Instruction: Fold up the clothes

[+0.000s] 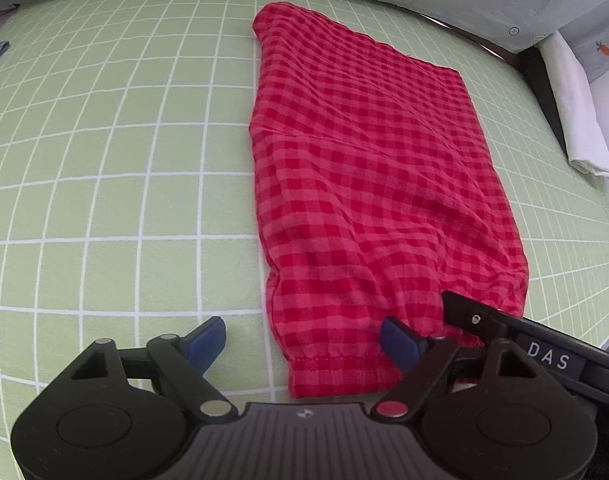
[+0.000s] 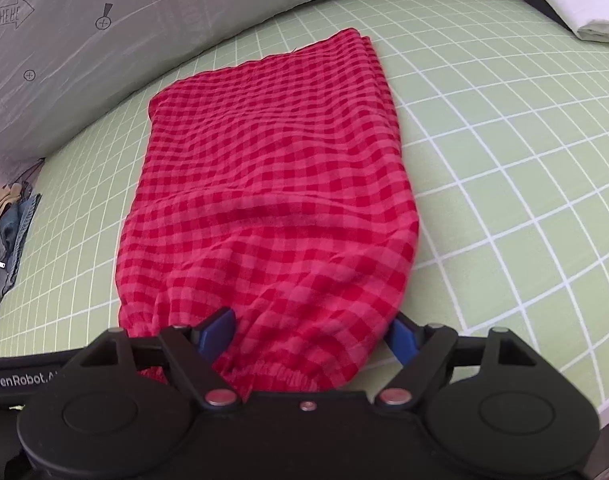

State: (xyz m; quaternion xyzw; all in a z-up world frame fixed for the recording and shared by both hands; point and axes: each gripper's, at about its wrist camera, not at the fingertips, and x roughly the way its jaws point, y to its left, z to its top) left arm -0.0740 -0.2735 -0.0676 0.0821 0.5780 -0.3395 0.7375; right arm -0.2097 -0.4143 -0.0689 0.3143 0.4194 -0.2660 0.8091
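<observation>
The checked garment [image 1: 368,184] lies lengthwise on the gridded mat [image 1: 104,160], its elastic hem nearest the cameras. The left gripper [image 1: 304,344] straddles the hem's left corner; the right gripper [image 2: 312,336] straddles the hem beside it. A folded cloth [image 1: 580,120] lies at the mat's far right edge (a clothes pile [image 2: 4,220] sits at the left).

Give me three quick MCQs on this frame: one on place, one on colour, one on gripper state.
1. Where does the elastic waistband end of the red checked garment lie?
A. nearest the grippers
B. far end
C. hanging off the mat

2. What colour is the gridded mat?
A. blue
B. light green
C. grey

3. How is the left gripper?
A. shut on cloth
B. open
C. out of view

Answers: 1 A, gathered hem sits by the fingers; 2 B, green with white lines; 3 B, fingers spread wide, nothing pinched.
</observation>
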